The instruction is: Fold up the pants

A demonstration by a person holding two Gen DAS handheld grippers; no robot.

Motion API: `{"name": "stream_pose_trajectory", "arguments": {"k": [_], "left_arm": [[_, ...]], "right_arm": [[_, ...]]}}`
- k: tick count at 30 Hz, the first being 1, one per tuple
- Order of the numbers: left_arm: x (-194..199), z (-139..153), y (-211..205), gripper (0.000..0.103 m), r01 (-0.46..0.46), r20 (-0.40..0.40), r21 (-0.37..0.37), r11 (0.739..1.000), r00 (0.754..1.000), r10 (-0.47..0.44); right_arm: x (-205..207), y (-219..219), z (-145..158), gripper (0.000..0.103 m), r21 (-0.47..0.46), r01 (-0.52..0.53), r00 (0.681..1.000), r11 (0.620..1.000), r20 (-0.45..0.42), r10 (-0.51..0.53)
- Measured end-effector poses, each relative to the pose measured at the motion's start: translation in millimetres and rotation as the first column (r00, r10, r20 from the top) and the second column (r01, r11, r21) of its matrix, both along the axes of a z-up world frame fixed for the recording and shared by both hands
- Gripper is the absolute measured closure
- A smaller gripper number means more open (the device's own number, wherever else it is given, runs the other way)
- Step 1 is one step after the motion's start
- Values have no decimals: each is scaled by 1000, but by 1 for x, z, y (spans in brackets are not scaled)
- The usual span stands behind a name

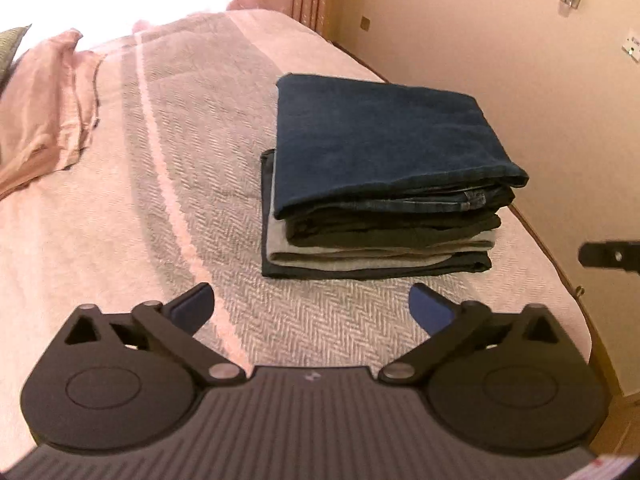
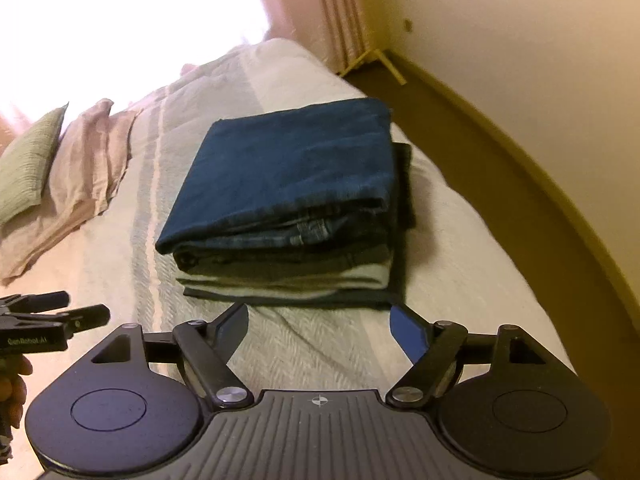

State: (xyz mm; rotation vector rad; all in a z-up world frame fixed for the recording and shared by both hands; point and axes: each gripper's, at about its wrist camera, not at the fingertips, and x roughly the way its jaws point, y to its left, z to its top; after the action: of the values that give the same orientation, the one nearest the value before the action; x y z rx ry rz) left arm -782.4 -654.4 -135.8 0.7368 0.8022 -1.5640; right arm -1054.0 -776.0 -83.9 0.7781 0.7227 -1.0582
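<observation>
Pants (image 1: 384, 136), folded dark blue denim, top a stack of folded garments (image 1: 376, 240) toward the right side of the bed (image 1: 168, 200), with grey and dark layers beneath them. Far left on the herringbone bedspread lie a green pillow (image 2: 28, 164) and, just right of it, a rumpled pink cloth (image 1: 48, 100). Near the camera, the left gripper (image 1: 311, 306) hangs over the bedspread just short of the stack, its blue-padded fingers spread wide and holding nothing. Further right, the right gripper (image 2: 318, 322) sits close to the stack's near edge, fingers likewise spread apart and empty. A cream wall (image 1: 500, 60) with sockets runs along the right.
</observation>
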Motion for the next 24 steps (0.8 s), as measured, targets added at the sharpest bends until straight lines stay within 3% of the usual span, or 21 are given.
{"name": "stream_pose_trajectory", "arguments": {"k": [7, 13, 24], "left_arm": [[7, 29, 49, 1, 10, 14, -58, 998, 1000, -9], [8, 42, 85, 1, 5, 29, -27, 1000, 1000, -5], [-12, 58, 108, 1, -74, 34, -12, 997, 997, 74]], "right_arm": [[15, 69, 28, 25, -66, 51, 997, 996, -52, -55], [22, 106, 34, 25, -76, 46, 997, 996, -64, -51], [18, 107, 44, 25, -105, -36, 997, 994, -78, 28]]}}
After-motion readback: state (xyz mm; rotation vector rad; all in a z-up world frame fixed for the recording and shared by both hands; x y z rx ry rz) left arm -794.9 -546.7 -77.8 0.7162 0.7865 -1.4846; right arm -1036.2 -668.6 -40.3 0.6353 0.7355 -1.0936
